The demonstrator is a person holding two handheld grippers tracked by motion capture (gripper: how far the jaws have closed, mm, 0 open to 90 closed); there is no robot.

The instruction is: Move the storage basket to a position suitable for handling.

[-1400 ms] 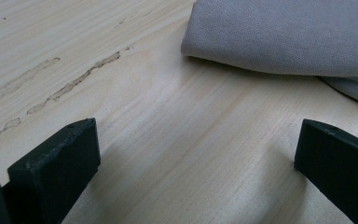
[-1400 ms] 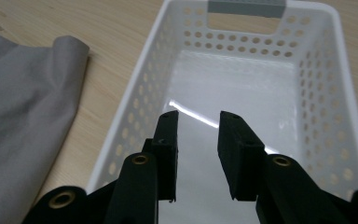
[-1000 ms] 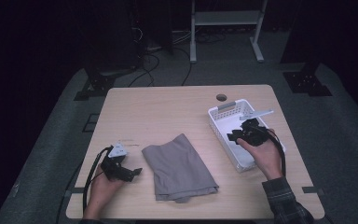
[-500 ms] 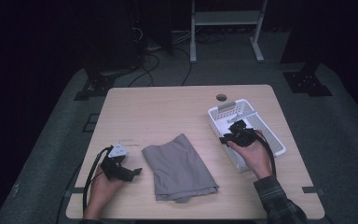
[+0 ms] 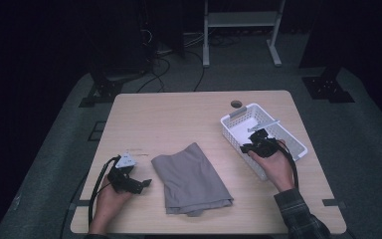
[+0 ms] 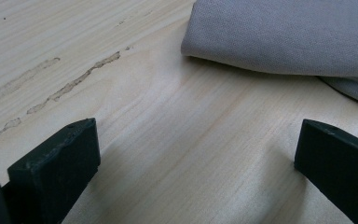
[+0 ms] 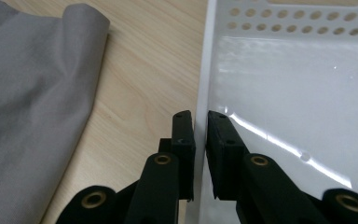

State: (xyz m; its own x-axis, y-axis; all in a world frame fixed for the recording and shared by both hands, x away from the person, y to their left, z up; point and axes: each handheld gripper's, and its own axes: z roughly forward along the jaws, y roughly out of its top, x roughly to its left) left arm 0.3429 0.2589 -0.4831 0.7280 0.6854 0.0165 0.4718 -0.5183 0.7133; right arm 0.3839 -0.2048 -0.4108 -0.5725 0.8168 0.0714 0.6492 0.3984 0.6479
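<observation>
A folded grey cloth (image 5: pixel 191 177) lies on the wooden table, front centre. A white perforated basket (image 5: pixel 238 113) stands at the right. My right gripper (image 5: pixel 246 148) is at the basket's near-left wall. In the right gripper view its jaws (image 7: pixel 200 123) are shut on that thin white wall (image 7: pixel 205 70), one jaw outside and one inside, with the cloth (image 7: pixel 23 107) off to the left. My left gripper (image 5: pixel 144 184) rests low at the front left, open and holding nothing. Its view shows bare wood between the jaws (image 6: pixel 196 163) and the cloth edge (image 6: pixel 284 32) just beyond.
The basket bottom holds a clear shiny sheet (image 7: pixel 289 93). A round cable hole (image 5: pixel 236 104) sits in the table near the basket's far corner. The table edge (image 5: pixel 199 233) runs close behind both hands. Dark stands and cables lie on the floor past the table.
My right gripper has moved left from over the basket's inside to its near-left wall and now clamps it. The left gripper and the cloth have stayed put.
</observation>
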